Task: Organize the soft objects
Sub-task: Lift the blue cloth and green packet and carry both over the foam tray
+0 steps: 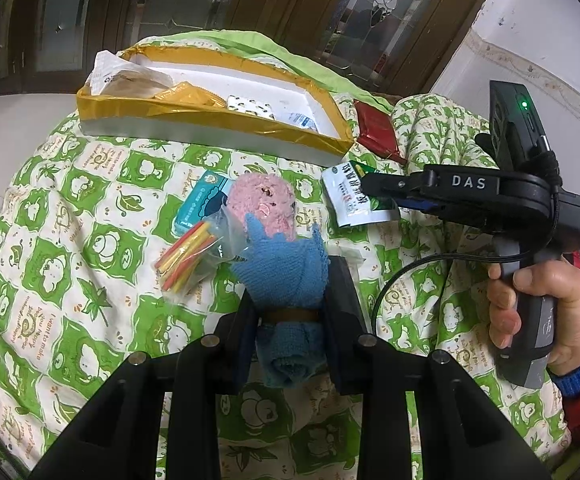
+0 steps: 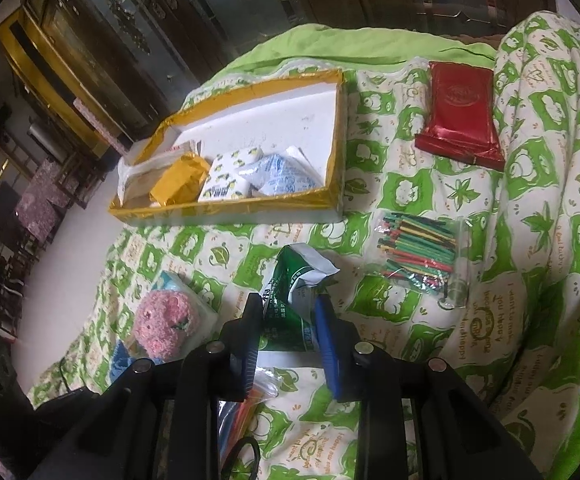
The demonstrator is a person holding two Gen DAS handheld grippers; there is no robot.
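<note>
My left gripper (image 1: 290,280) is shut on a rolled blue towel (image 1: 285,272) held above the green-patterned quilt. Just beyond it lie a pink fluffy toy (image 1: 261,204), a teal tissue pack (image 1: 201,204) and a bag of coloured sticks (image 1: 189,252). My right gripper (image 2: 287,312) is shut on a green-and-white packet (image 2: 290,292); in the left wrist view that gripper (image 1: 374,188) holds the packet (image 1: 350,196) at the right. The pink toy (image 2: 165,320) shows at the lower left of the right wrist view.
A white box with a gold rim (image 1: 217,128) holds several packets at the back of the bed; it also shows in the right wrist view (image 2: 330,196). A red packet (image 2: 462,116) and a second bag of coloured sticks (image 2: 418,256) lie to the right. Wooden cabinets stand behind.
</note>
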